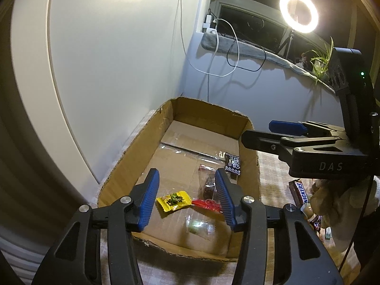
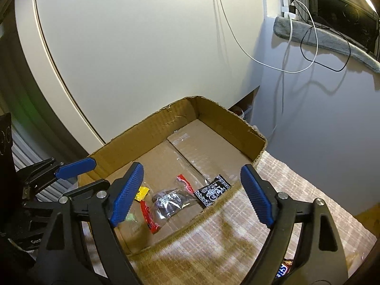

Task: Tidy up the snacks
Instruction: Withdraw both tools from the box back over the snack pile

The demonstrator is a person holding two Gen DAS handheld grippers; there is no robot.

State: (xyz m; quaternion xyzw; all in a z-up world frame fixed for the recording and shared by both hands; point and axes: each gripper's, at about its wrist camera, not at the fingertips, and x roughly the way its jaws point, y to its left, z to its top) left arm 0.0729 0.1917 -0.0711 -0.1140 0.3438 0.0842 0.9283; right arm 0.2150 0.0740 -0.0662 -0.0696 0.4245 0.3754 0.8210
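Note:
An open cardboard box [image 1: 204,111] holds several snacks. On its floor lie a yellow candy [image 1: 173,200], a red wrapper [image 1: 206,205], a dark clear packet [image 1: 209,185], a black patterned packet [image 1: 232,163] and a pale green sweet [image 1: 199,225]. My left gripper [image 1: 187,175] hangs open over the box's near end, nothing between its blue pads. My right gripper [image 2: 192,168] stands wide open above the box's [image 2: 213,111] near wall, also empty. Below it lie the black packet [image 2: 212,193], the clear packet [image 2: 169,201] and the red wrapper [image 2: 148,216].
Snickers bars [image 1: 300,191] lie on the patterned tablecloth to the right of the box, beside a gloved hand [image 1: 337,204]. One bar [image 2: 283,269] shows at the right wrist view's bottom edge. A white wall and hanging cables [image 1: 213,54] stand behind; a ring light [image 1: 298,11] glows at the back right.

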